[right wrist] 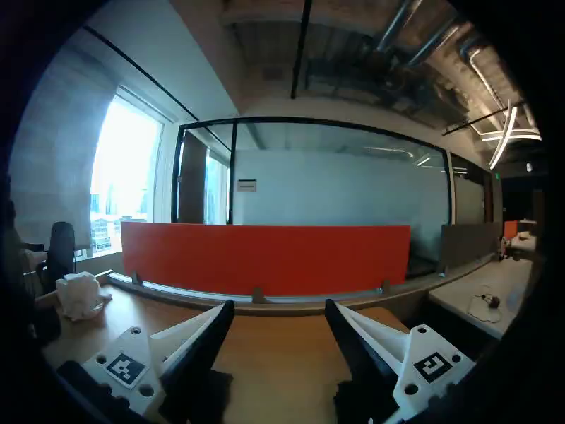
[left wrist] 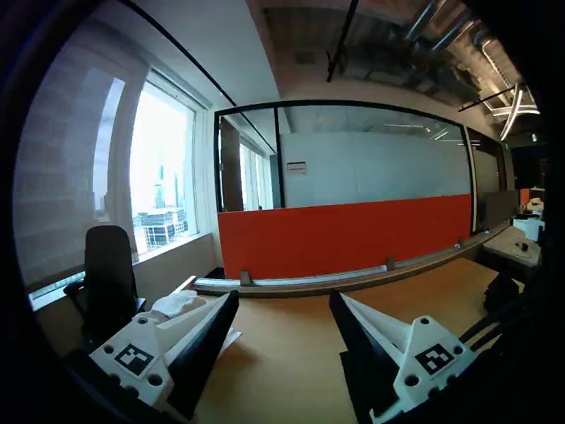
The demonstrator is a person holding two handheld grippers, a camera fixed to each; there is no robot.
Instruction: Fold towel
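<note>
Both pairs of jaws stand wide and hold nothing. My left gripper (left wrist: 282, 297) and my right gripper (right wrist: 279, 305) hang low over the wooden surface (left wrist: 289, 367), held level and pointing toward the orange divider (left wrist: 339, 237). The white towel (left wrist: 176, 302) lies crumpled in a heap just beyond the left finger of my left gripper. From my right gripper, the towel (right wrist: 79, 295) is well apart, far to the left. I judge it light, soft and limp, so it will sag. I should pinch a free corner or edge, not the middle of the heap.
</note>
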